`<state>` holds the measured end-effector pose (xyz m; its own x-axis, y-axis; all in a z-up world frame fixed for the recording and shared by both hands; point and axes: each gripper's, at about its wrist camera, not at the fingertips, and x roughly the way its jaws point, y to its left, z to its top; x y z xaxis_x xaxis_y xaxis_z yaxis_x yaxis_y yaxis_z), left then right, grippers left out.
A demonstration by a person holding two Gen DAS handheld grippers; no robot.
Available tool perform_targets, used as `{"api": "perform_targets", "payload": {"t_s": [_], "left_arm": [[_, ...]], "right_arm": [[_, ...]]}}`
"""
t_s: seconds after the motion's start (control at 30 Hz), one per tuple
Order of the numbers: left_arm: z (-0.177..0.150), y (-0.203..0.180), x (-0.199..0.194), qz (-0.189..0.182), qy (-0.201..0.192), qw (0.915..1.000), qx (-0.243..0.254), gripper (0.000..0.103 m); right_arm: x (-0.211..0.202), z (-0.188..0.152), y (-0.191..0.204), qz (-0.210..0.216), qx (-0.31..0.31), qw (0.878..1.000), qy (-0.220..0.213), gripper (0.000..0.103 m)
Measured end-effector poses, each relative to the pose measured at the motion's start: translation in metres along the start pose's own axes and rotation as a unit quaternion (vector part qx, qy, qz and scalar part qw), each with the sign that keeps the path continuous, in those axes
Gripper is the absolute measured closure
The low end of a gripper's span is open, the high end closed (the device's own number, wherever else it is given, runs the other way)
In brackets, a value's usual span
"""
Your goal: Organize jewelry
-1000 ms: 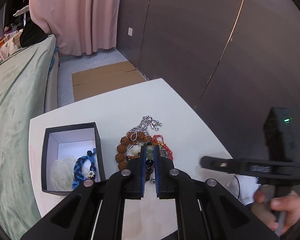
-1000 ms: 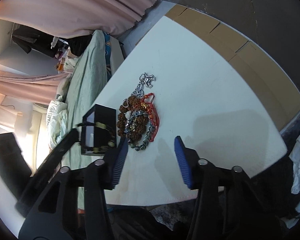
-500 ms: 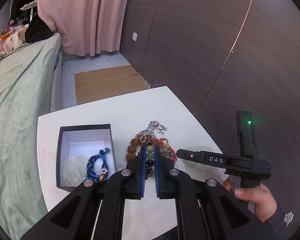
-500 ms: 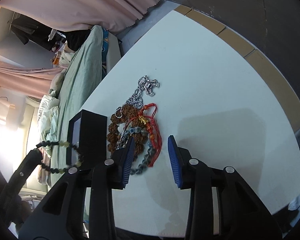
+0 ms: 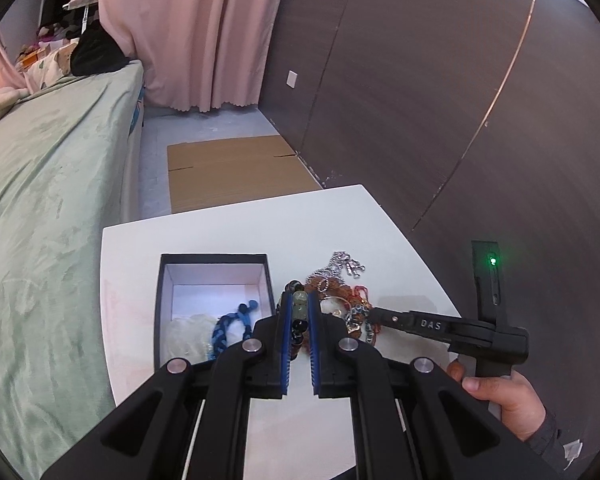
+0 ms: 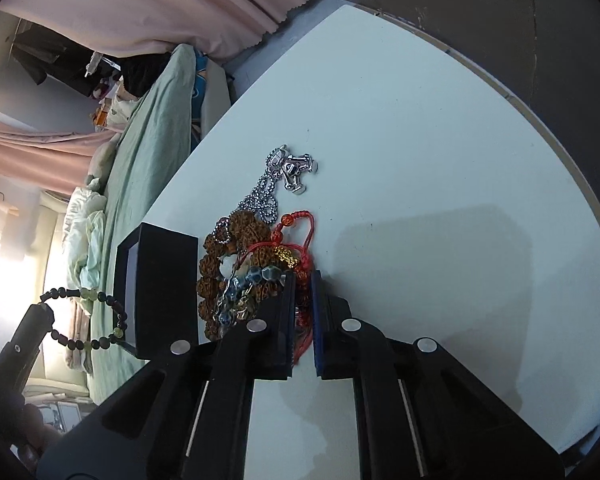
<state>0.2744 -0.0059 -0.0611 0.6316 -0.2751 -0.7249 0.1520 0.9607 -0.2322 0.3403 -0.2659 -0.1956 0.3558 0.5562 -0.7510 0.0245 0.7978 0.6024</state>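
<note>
My left gripper [image 5: 299,300] is shut on a dark and green beaded bracelet [image 5: 298,309] and holds it in the air; the bracelet hangs as a loop in the right wrist view [image 6: 88,316]. Below sits an open black box [image 5: 214,304] holding a blue braided bracelet [image 5: 230,326]. Right of the box lies a jewelry pile [image 6: 252,264]: brown seed beads, a silver chain [image 6: 284,172], blue-grey beads. My right gripper [image 6: 302,280] is shut on the red cord bracelet [image 6: 300,248] at the pile's right edge.
The white table [image 6: 420,160] has a curved far edge near the dark wall panels. A green-covered bed [image 5: 40,200] runs along the left. Flat cardboard [image 5: 236,168] lies on the floor beyond the table.
My right gripper moved forward to the pile and shut on the red cord bracelet. My left gripper lifted the beaded bracelet higher, toward the box side.
</note>
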Motion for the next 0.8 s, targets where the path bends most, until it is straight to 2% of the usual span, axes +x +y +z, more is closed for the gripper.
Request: {"api": "perform_targets", "payload": {"t_s": [0.17,0.43,0.6,0.67,0.73,0.8], "left_arm": [[0.003,0.01,0.001,0.004,0.0,1.0,-0.008,0.097],[0.006,0.028,0.006,0.017,0.001,0.9995,-0.028,0.097],[0.007,0.037,0.009,0.022,-0.001,0.9988,-0.044,0.096],[0.006,0.041,0.007,0.024,-0.001,0.9985,-0.049,0.087],[0.005,0.045,0.002,0.026,-0.01,0.998,-0.056,0.061],[0.002,0.047,-0.005,0.029,-0.019,0.9978,-0.057,0.056]], "right_arm": [[-0.016,-0.001,0.009,0.018,-0.01,1.0,-0.017,0.095],[-0.046,-0.003,0.019,0.082,-0.007,0.996,-0.043,0.095],[-0.055,-0.003,0.032,0.107,-0.012,0.993,-0.051,0.095],[-0.058,-0.005,0.036,0.118,-0.014,0.992,-0.054,0.095],[-0.063,-0.007,0.042,0.13,-0.018,0.99,-0.06,0.095],[-0.065,-0.007,0.048,0.139,-0.024,0.988,-0.064,0.095]]}}
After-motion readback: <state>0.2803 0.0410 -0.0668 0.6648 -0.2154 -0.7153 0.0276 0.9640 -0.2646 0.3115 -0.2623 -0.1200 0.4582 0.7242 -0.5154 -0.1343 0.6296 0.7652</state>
